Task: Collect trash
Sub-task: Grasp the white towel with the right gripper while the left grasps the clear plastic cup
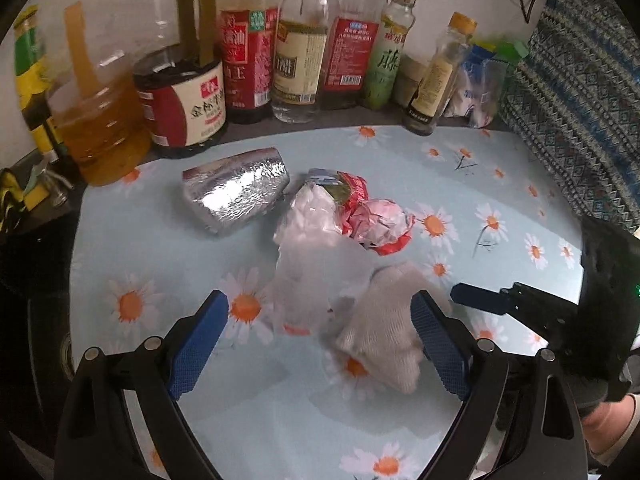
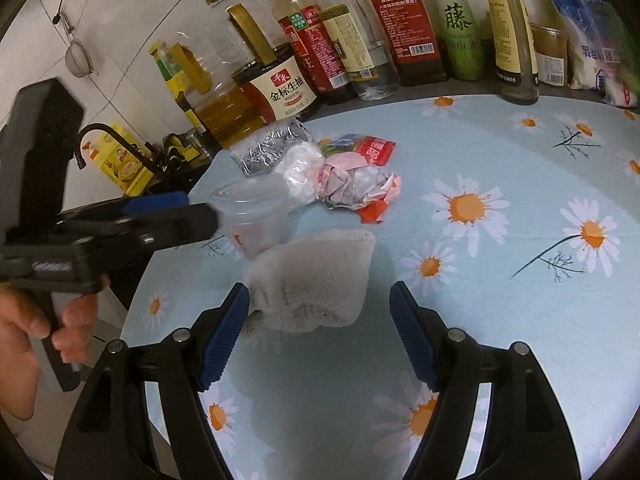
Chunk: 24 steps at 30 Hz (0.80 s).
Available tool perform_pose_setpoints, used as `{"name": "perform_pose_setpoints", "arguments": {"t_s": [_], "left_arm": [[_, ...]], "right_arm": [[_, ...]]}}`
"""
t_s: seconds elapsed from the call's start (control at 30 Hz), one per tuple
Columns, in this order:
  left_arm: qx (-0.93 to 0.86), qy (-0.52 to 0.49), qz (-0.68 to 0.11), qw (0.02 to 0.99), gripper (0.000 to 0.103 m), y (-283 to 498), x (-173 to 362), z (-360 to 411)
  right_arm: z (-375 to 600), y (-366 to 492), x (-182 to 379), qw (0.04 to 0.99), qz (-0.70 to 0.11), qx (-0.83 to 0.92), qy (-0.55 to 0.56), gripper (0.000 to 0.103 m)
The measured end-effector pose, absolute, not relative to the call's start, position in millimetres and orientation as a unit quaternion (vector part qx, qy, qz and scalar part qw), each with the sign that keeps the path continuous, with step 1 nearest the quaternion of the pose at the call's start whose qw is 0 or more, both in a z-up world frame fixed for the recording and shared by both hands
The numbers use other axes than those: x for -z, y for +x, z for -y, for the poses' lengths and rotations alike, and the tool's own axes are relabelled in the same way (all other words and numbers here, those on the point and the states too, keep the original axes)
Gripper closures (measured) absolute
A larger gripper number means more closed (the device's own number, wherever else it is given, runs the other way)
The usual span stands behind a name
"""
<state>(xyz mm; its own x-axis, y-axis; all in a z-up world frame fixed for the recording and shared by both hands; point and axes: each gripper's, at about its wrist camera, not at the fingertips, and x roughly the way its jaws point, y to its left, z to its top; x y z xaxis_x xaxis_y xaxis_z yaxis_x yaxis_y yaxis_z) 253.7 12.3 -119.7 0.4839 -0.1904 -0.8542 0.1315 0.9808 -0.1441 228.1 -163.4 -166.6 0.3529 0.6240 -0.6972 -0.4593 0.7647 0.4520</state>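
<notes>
In the left wrist view, we see the left tool [image 1: 320, 320] at the bottom of the frame with its blue pads wide apart and holding nothing. Between the pads, closer to the right one, lies a crumpled white cloth [image 1: 384, 320] on the desk [image 1: 500, 168], which carries a light blue cover with daisies. A clear plastic cup [image 1: 308, 280] lies just left of the cloth, a little blurred. Above it in the middle of the frame are a white plastic bag [image 1: 312, 212], a red and white crumpled wrapper [image 1: 380, 220] and a silver foil package [image 1: 236, 192] to the upper left. A row of sauce and oil bottles [image 1: 248, 52] stands along the top. The right tool [image 1: 480, 300] enters from the right edge; here we cannot tell how its fingers stand.

In the right wrist view, the right tool [image 2: 320, 332] is at the bottom, its pads also apart and empty. The white cloth [image 2: 316, 280] lies between them, touching the left pad. The cup [image 2: 256, 216] is just above it, near the tip of the left tool [image 2: 192, 212], which comes from the left edge. The bag [image 2: 300, 176], the wrapper [image 2: 360, 184] and the foil package [image 2: 264, 144] lie in the upper middle.
</notes>
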Motion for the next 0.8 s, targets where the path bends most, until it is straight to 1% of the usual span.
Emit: {"name": "perform_pose_setpoints", "arguments": {"t_s": [0.23,0.3,0.43,0.47,0.5,0.53,0.57,0.6,0.63,0.67,0.7,0.8], "left_arm": [[0.085,-0.025,-0.516,0.852,0.013,272.7,139.2,-13.0],[0.085,-0.025,-0.516,0.852,0.015,275.5,142.2,-13.8],[0.083,-0.023,-0.515,0.853,0.016,280.3,146.0,-15.6],[0.084,-0.023,-0.515,0.853,0.023,281.3,146.7,-15.6],[0.084,-0.022,-0.516,0.852,0.026,282.2,147.9,-15.4],[0.085,-0.021,-0.517,0.851,0.027,282.9,148.6,-14.9],[0.086,-0.02,-0.518,0.851,0.03,283.4,150.1,-14.4],[0.088,-0.018,-0.52,0.85,0.036,284.0,151.4,-13.9],[0.089,-0.017,-0.522,0.848,0.04,284.6,153.0,-13.4],[0.087,-0.015,-0.523,0.848,0.046,284.8,154.1,-13.7],[0.085,-0.016,-0.522,0.849,0.046,284.3,154.2,-14.3],[0.088,-0.018,-0.519,0.85,0.047,281.5,154.3,-15.2]], "right_arm": [[160.2,235.9,170.9,0.811,-0.464,-0.344,0.097,0.031],[160.4,237.8,172.5,0.807,-0.467,-0.347,0.101,0.039],[162.8,240.2,176.1,0.8,-0.471,-0.353,0.116,0.044],[163.8,240.1,177.2,0.799,-0.472,-0.354,0.119,0.052],[164.2,239.5,178.0,0.797,-0.474,-0.355,0.121,0.057],[164.9,238.8,178.4,0.797,-0.474,-0.355,0.121,0.058],[165.2,238.7,178.4,0.797,-0.472,-0.355,0.122,0.062],[165.7,239.0,178.5,0.798,-0.472,-0.355,0.123,0.067],[167.6,239.4,178.6,0.797,-0.472,-0.353,0.129,0.068],[168.6,240.2,178.6,0.797,-0.472,-0.353,0.133,0.071],[169.8,240.7,178.6,0.797,-0.472,-0.352,0.136,0.074],[171.2,239.1,177.9,0.8,-0.469,-0.351,0.132,0.078]]}}
